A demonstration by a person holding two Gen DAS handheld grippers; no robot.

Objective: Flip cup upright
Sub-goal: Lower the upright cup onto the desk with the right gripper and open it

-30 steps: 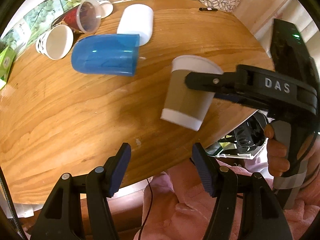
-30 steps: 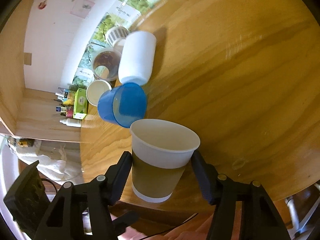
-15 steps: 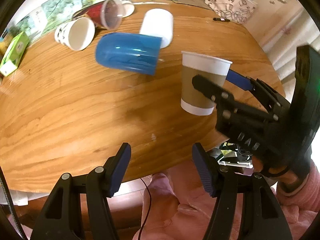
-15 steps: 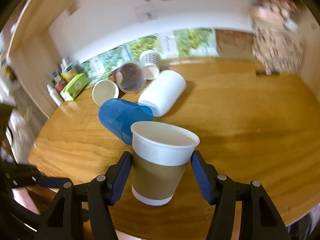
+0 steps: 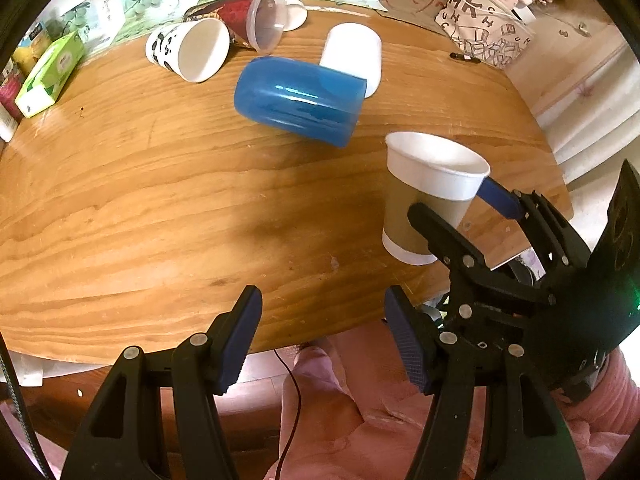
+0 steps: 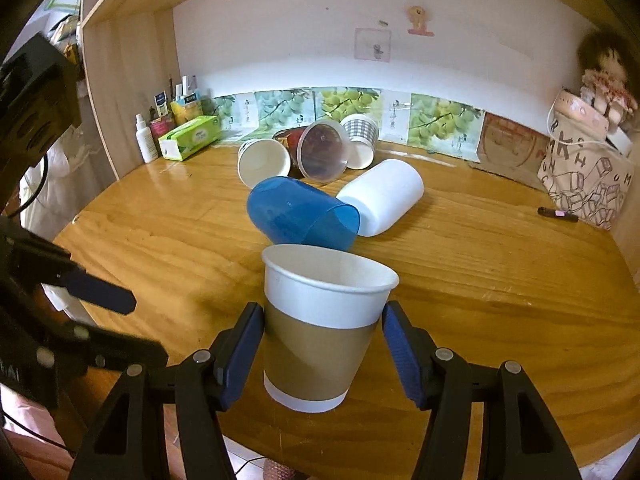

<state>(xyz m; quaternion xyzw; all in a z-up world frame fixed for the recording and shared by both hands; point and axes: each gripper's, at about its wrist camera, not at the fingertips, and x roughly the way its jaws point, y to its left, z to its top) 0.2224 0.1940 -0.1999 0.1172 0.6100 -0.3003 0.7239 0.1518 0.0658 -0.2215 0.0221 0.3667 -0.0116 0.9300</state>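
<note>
A white paper cup with a brown sleeve (image 6: 320, 328) stands mouth up between the fingers of my right gripper (image 6: 323, 354), which is shut on it near the table's front edge. It also shows in the left wrist view (image 5: 428, 196), with the right gripper (image 5: 460, 220) around it. Whether its base touches the wood I cannot tell. My left gripper (image 5: 322, 344) is open and empty, over the table's near edge, left of the cup.
A blue cup (image 6: 300, 216), a white cup (image 6: 384, 198), a white paper cup (image 6: 264, 162), a lidded clear cup (image 6: 320, 150) and a checked cup (image 6: 360, 136) lie on their sides on the round wooden table (image 6: 500, 280). A tissue box (image 6: 190, 136) sits at back left.
The right gripper has swung the paper cup from tilted to mouth up and lowered it toward the table. The left gripper stayed open and drew back slightly.
</note>
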